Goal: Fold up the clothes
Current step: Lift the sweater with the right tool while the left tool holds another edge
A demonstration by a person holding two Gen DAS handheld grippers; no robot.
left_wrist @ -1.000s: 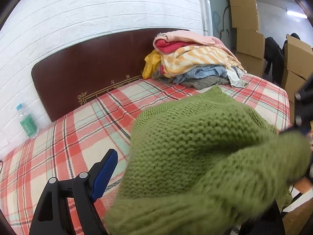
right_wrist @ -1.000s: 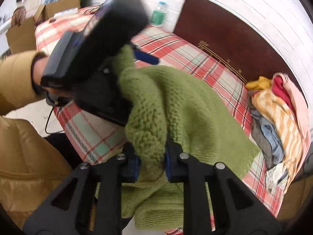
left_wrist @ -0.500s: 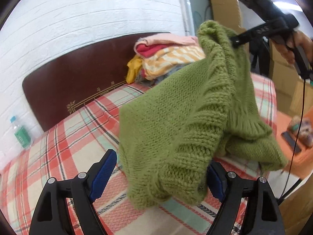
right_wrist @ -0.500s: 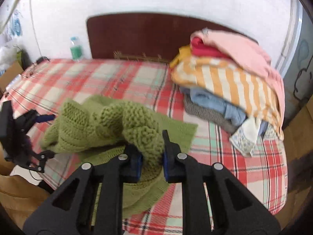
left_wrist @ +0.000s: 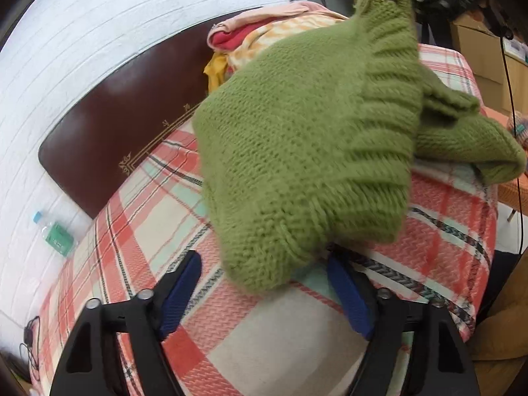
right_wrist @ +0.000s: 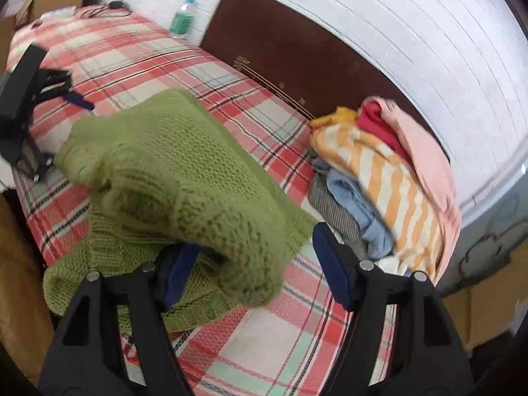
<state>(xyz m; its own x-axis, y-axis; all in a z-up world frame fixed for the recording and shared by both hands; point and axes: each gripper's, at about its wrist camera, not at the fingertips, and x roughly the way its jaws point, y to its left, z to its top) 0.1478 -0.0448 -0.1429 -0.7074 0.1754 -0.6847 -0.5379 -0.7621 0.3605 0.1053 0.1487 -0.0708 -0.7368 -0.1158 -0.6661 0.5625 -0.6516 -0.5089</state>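
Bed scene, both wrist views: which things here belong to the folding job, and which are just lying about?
Part of the job:
- green knit sweater
- pile of clothes by the headboard
- plaid bed cover, the work surface
- left tool, open
- right tool, open

Just lying about:
- water bottle
- cardboard boxes
- headboard

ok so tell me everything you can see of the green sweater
The sweater is olive-green chunky knit, wool-like, with ribbed bands. It is bunched and partly lifted, one thick fold hanging in the air and blurred, the rest slumped on the plaid bedsheet near the bed's edge. In both wrist views the left tongs and right tongs stand open with the knit drooping between their blue pads; actual contact is unclear. It lies apart from the clothes pile.
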